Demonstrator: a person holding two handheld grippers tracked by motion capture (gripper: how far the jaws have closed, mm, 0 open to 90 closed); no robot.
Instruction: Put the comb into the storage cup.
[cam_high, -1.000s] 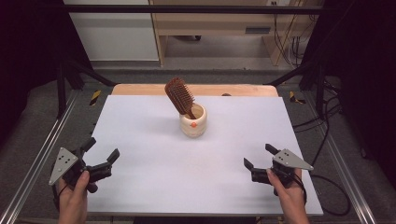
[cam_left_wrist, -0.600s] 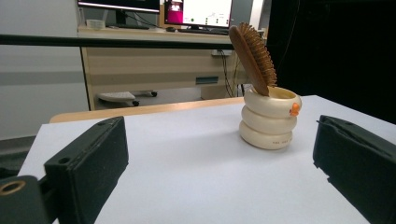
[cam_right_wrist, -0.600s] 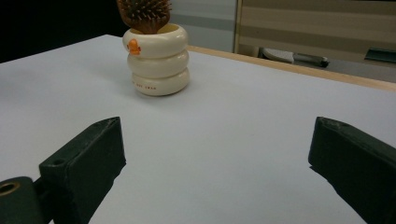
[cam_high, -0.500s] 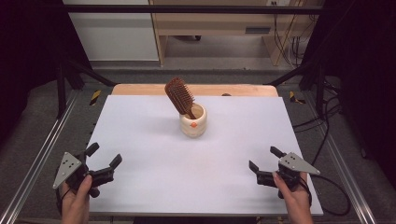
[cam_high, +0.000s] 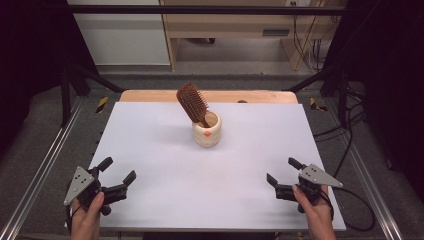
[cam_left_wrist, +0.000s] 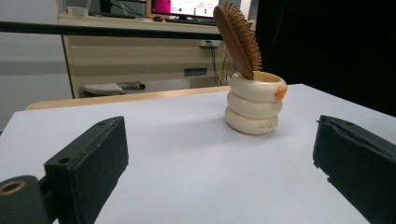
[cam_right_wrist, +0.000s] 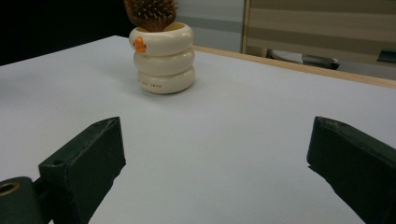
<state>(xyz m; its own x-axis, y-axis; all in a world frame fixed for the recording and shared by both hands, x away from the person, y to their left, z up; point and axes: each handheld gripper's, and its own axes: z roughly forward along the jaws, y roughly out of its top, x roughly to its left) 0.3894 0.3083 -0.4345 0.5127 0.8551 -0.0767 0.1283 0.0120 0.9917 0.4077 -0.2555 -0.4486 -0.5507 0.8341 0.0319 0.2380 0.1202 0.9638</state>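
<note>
A brown hairbrush (cam_high: 192, 102) stands handle-down in a cream ringed cup (cam_high: 207, 132), just above the frame's centre; its head leans to the upper left, resting on the rim, which is probably what props it. The cup sits alone on the white table (cam_high: 150, 140), with bare room on every side and the edges well away. At lower left the left gripper (cam_high: 116, 177) and at lower right the right gripper (cam_high: 281, 175) hover by the near edge, jaws spread and empty, both pointed toward the cup.

Glossy cream ceramic-looking cup (cam_left_wrist: 255, 102), brown wooden hairbrush (cam_high: 192, 104), matt white table (cam_high: 210, 170) with pale wood edge, matt black claw pads (cam_left_wrist: 88, 158)
</note>
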